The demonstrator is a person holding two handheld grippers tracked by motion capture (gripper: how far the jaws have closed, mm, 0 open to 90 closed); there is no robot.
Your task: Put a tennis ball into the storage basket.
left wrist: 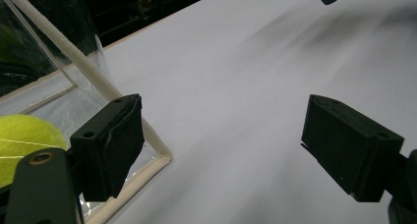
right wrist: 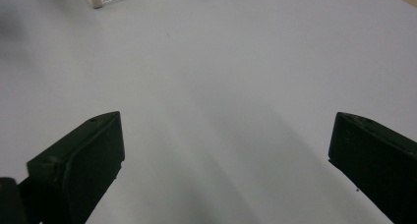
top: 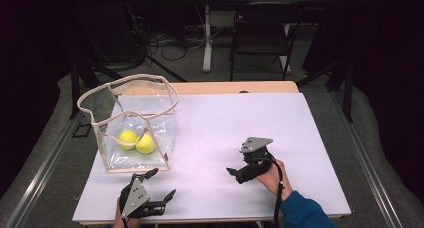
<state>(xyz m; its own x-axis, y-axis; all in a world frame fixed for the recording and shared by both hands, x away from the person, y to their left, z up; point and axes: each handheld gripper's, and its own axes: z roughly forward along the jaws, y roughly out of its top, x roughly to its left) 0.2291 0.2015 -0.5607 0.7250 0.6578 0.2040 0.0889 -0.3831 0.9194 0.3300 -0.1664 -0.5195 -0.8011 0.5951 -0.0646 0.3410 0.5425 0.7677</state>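
We hold both tools low over the white counter (top: 240,123), and neither carries anything. The left tool (top: 161,184) sits at the near left edge with its jaws spread wide, just off the near corner of the clear bag (top: 131,119). In the left gripper view one jaw lies right beside the bag's cream-trimmed bottom corner (left wrist: 160,153) — touching or just short of it, we cannot tell. The right tool (top: 234,171) rests further right, well apart from the bag, jaws also spread, with bare counter between them in its own view.

The bag stands open on the left side of the counter, its rim (top: 150,79) holding a wide loop. Two tennis balls (top: 137,141) lie inside on the bottom, touching each other, and one shows yellow-green through the plastic in the left gripper view (left wrist: 24,138).

We judge the balls are already in, so the step in hand looks like dealing with the bag itself — or pausing after the drop. The next move would call for the left tool to nip the trim or the rim. The soft plastic may buckle, so a steady pinch on the stiffer edging seems wiser.
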